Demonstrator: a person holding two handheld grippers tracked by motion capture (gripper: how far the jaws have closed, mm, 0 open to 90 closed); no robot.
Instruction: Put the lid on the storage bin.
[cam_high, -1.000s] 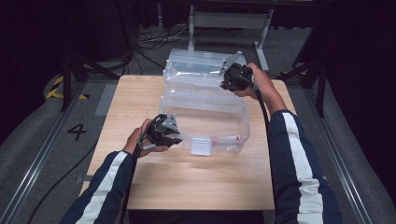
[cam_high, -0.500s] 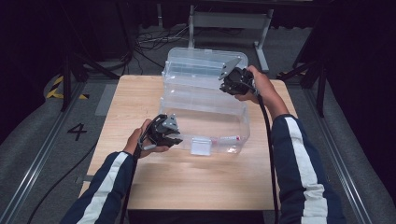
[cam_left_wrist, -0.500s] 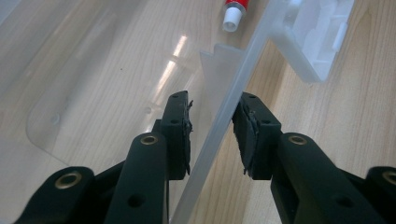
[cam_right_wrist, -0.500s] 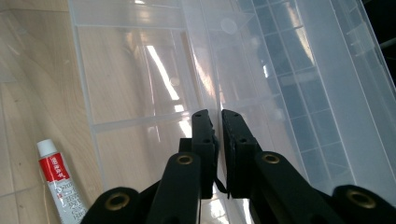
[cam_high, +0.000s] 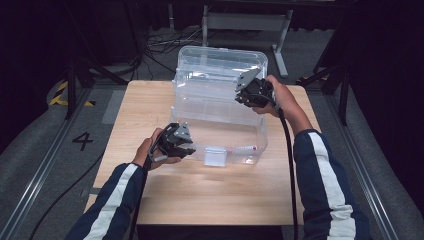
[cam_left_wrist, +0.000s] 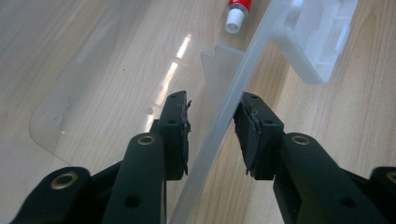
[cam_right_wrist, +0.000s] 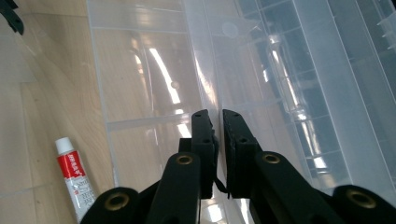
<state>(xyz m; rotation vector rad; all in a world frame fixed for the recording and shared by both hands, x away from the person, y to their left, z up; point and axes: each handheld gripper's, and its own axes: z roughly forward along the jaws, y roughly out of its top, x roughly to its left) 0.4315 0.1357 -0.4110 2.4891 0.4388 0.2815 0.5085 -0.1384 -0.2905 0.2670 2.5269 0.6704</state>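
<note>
A clear plastic box (cam_high: 220, 131) stands on the wooden table (cam_high: 210, 195) with its lid (cam_high: 220, 62) raised at the back. My right gripper (cam_high: 246, 94) is shut on the lid's edge (cam_right_wrist: 212, 79), the thin plastic pinched between its jaws (cam_right_wrist: 215, 116). My left gripper (cam_high: 183, 143) sits at the box's front left corner. Its jaws (cam_left_wrist: 212, 105) straddle the box's rim (cam_left_wrist: 233, 93), open, with a gap on the left pad's side. A red and white tube (cam_high: 245, 148) (cam_left_wrist: 238, 11) (cam_right_wrist: 72, 179) lies inside the box.
A white latch (cam_high: 216, 156) (cam_left_wrist: 322, 37) hangs on the box's front wall. Bare table lies in front of the box and to its left. Dark floor with cables and a metal frame (cam_high: 245, 22) lies beyond the table's far edge.
My right gripper has drawn a little toward the person, bringing the lid's edge along. The left gripper has stayed at the box's rim.
</note>
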